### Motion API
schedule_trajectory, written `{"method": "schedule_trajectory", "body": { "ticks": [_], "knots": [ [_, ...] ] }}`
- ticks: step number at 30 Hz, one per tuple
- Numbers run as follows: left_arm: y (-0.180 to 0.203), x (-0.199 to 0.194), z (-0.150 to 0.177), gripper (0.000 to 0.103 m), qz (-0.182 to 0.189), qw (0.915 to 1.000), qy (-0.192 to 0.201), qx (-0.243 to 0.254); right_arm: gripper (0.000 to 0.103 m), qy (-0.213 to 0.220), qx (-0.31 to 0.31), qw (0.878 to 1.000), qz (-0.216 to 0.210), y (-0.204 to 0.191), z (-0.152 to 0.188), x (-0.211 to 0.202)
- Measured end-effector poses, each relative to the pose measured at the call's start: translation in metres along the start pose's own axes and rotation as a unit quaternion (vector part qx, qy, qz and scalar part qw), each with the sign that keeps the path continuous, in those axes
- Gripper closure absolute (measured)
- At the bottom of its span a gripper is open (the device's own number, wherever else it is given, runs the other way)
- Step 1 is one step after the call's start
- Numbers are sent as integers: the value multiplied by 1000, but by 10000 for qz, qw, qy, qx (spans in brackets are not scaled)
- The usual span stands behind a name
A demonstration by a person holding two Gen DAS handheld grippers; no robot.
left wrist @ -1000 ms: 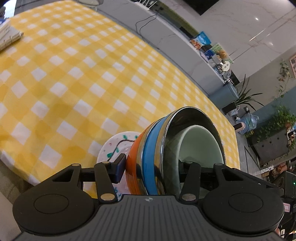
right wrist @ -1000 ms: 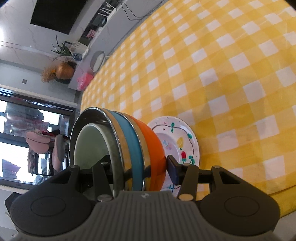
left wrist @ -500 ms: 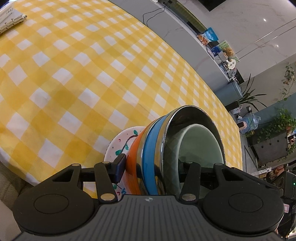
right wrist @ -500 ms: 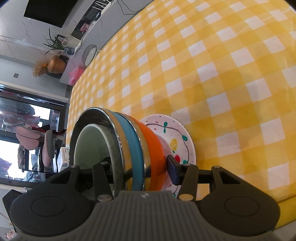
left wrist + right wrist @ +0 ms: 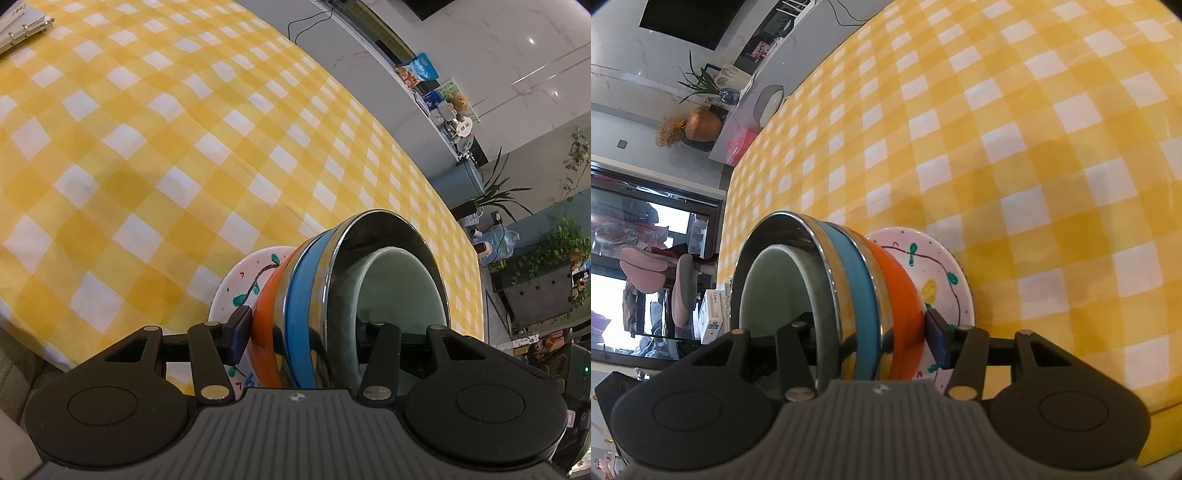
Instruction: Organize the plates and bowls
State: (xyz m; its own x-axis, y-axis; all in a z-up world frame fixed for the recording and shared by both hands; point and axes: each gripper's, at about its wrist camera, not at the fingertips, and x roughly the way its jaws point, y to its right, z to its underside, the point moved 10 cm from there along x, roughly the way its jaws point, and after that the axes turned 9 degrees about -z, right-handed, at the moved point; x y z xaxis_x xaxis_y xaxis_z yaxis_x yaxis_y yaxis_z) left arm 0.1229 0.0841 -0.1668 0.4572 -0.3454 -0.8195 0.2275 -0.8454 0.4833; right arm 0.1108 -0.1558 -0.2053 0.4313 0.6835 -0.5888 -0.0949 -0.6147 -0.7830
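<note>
We note the left gripper (image 5: 299, 332) clamped across the nested bowl stack (image 5: 332, 295), which rests on the painted plate (image 5: 243, 280) at the checked tablecloth's (image 5: 147, 147) near edge. The right gripper (image 5: 871, 332) straddles the stack too, its jaws just easing apart, blue pad (image 5: 936, 338) beside the orange bowl (image 5: 905, 295).
</note>
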Motion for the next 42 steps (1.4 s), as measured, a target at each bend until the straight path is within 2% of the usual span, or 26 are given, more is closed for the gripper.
{"method": "schedule_trajectory", "body": {
  "ticks": [2, 5, 6, 8, 10, 15, 20, 22, 24, 27, 31, 36, 39, 42],
  "knots": [
    [1, 0, 0, 46, 9, 10000, 19, -2, 46, 9, -14, 10000, -38, -1, 0, 0],
    [1, -2, -2, 32, 94, 9999, 120, -38, 31, 110, -118, 9998, -72, -6, -1, -3],
    [1, -4, -3, 30, 128, 9997, 181, -61, 31, 152, -187, 9997, -48, -8, -2, -5],
    [2, -8, -7, 28, 122, 9993, 337, -50, 23, 245, -320, 9992, -7, -13, -3, -9],
    [3, -14, -12, 28, -35, 9984, 563, 24, 18, 370, -403, 9985, 39, -15, -4, -14],
    [18, -39, -18, 29, -416, 9894, 1290, 527, 17, 595, -648, 9960, 129, -23, -5, -29],
    [43, -69, -13, 30, -514, 9768, 1731, 1148, 16, 1027, -1217, 9867, 322, -41, -5, -58],
    [55, -84, -7, 29, -590, 9663, 1995, 1514, 15, 1271, -1503, 9795, 430, -49, -3, -73],
    [68, -100, 2, 29, -684, 9518, 2287, 1926, 14, 1539, -1843, 9689, 599, -56, 0, -90],
    [80, -121, 17, 29, -819, 9302, 2637, 2417, 12, 1956, -2467, 9449, 894, -68, 11, -114],
    [89, -142, 41, 29, -1004, 9012, 3030, 2932, 10, 2308, -3082, 9152, 1190, -76, 31, -138],
    [97, -157, 69, 29, -1205, 8684, 3422, 3380, 8, 2566, -3397, 8954, 1307, -78, 58, -155],
    [99, -162, 81, 29, -1343, 8540, 3605, 3503, 8, 2668, -3523, 8863, 1383, -74, 74, -163],
    [101, -162, 90, 29, -1385, 8495, 3608, 3591, 8, 2811, -3615, 8757, 1531, -72, 87, -169]
  ]
}}
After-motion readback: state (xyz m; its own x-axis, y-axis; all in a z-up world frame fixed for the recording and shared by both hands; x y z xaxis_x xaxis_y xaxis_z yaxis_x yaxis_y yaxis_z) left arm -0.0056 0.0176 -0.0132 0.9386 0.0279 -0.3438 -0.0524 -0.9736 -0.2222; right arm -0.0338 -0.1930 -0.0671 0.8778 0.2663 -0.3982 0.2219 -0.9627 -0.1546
